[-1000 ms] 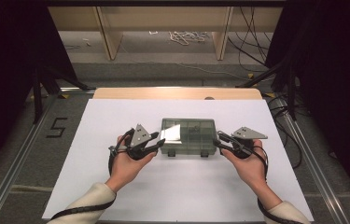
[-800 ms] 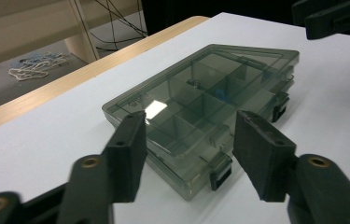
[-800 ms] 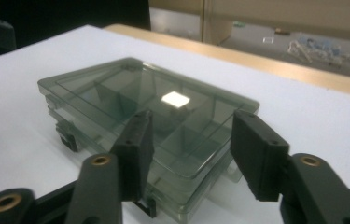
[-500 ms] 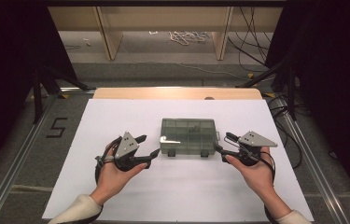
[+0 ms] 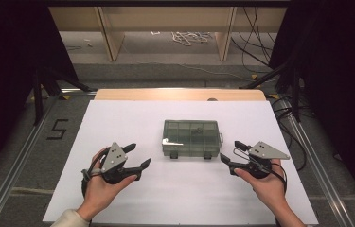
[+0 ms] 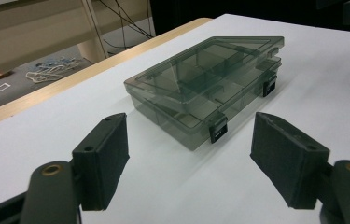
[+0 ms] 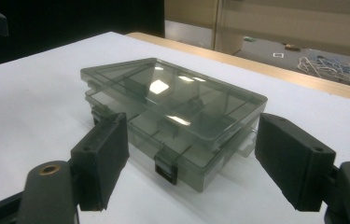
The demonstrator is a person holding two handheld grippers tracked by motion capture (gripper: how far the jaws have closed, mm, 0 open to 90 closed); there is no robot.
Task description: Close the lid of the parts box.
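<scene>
The white surface point(image 5: 118, 123) is carrying a smoky clear compartment box point(image 5: 191, 138) at its middle, lid down and both front latches point(image 6: 218, 128) looking fastened. The left claw point(image 5: 136, 158) and right claw point(image 5: 231, 153), having just been opening, are sitting apart, empty, beside it. Closing seems done. A floor mark point(image 5: 57, 128) is reading "5".

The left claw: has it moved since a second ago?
Yes. The left claw, which was touching the box, has pulled back toward the person and leftward, away from the box, and its jaws have just been opening with nothing between them.
</scene>
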